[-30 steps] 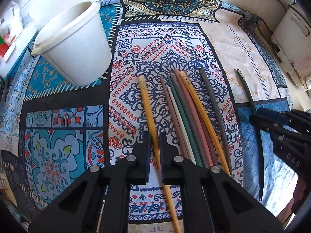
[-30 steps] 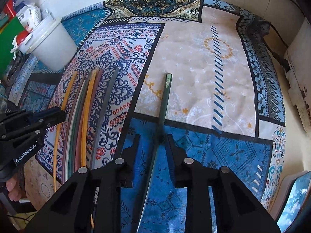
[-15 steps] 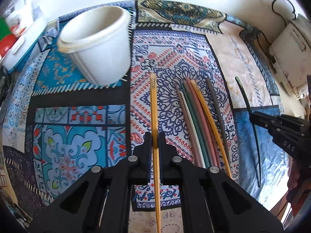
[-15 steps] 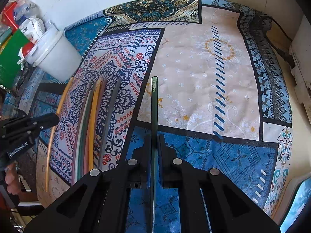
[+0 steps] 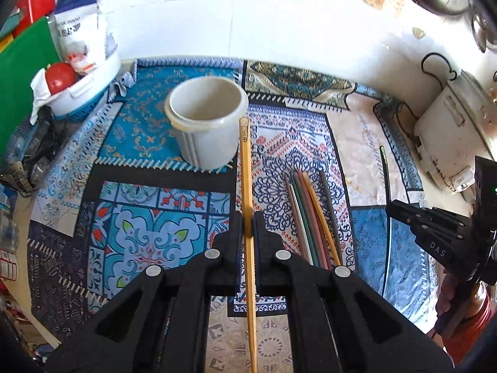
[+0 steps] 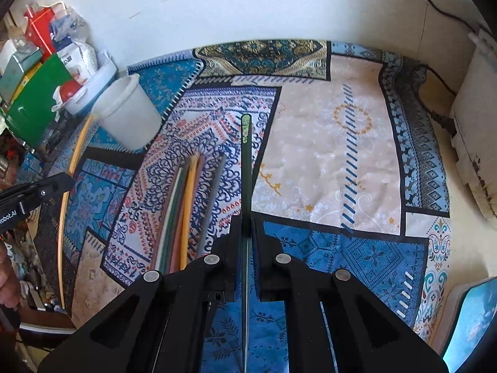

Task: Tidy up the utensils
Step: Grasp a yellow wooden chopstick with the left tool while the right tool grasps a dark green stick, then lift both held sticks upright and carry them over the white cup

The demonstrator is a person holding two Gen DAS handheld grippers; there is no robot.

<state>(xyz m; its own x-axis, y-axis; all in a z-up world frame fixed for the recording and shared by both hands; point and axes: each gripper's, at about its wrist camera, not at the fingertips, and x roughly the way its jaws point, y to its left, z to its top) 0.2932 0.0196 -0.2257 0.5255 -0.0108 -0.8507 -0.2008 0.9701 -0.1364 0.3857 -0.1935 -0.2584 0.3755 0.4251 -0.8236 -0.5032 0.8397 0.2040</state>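
Left gripper (image 5: 247, 227) is clamped on the yellow chopstick (image 5: 246, 168), lifted off the cloth with its tip just beside the white cup (image 5: 207, 124) near the back edge. Right gripper (image 6: 247, 230) grips the dark green chopstick (image 6: 246, 168) above the patterned tablecloth (image 6: 326, 161), while the remaining chopsticks (image 5: 310, 211) lie bundled mid-table toward the front edge.

tub (image 5: 206, 121) on cloth (image 5: 139, 217) at 11 o'clock | chopstick bundle (image 5: 310, 214) on cloth at 2 o'clock, well apart from tub
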